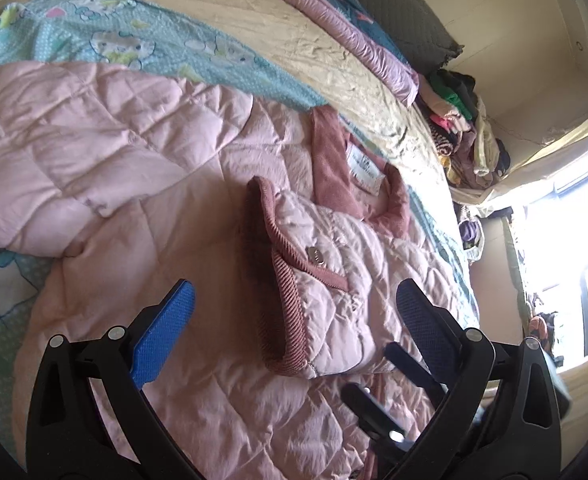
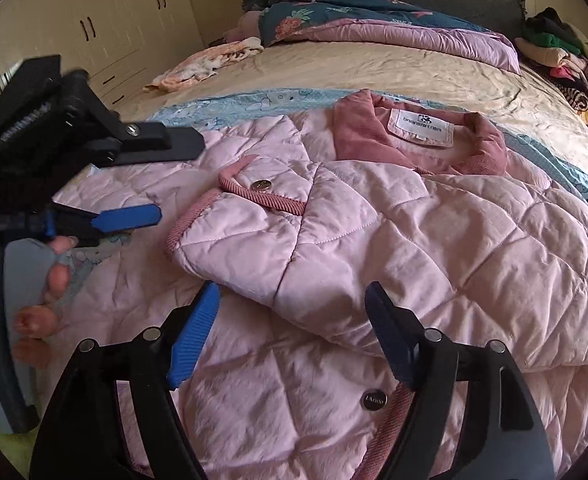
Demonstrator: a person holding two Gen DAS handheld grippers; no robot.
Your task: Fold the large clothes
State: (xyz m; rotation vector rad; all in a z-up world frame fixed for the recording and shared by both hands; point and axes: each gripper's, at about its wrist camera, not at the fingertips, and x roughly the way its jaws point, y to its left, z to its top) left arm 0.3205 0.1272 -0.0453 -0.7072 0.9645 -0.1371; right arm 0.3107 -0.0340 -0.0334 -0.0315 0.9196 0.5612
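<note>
We see a pink quilted jacket (image 2: 394, 240) lying spread on a bed (image 2: 374, 68), partly over a turquoise cartoon-print sheet (image 1: 105, 36). Its dusty-rose corduroy collar (image 2: 490, 140) points toward the head of the bed, with a white brand label (image 2: 418, 128) showing inside the neck. One sleeve is folded across the chest, so its ribbed cuff (image 2: 197, 216) with a metal snap button (image 2: 262, 185) lies on top of the front panel. A second snap button (image 2: 374, 401) sits on the placket close to the lower edge of the right wrist view.

Our right tongs (image 2: 294, 328) stand wide, their blue pads either side of the folded sleeve's lower edge and not pressing on it; nothing is held between them. Our left tongs (image 1: 294, 328) are wide too, hovering over the cuff end of that same sleeve, with fabric below them but none pinched. In the right wrist view the left tongs (image 2: 149, 184) appear at the left edge, just above the jacket, with the fingers of the left hand (image 2: 53, 276) wrapped round the handle.

A folded pink and teal floral quilt (image 2: 354, 20) lies at the head of the bed, a pile of mixed clothes (image 2: 566, 64) beside it, and cream wardrobe doors (image 2: 93, 24) stand behind.
</note>
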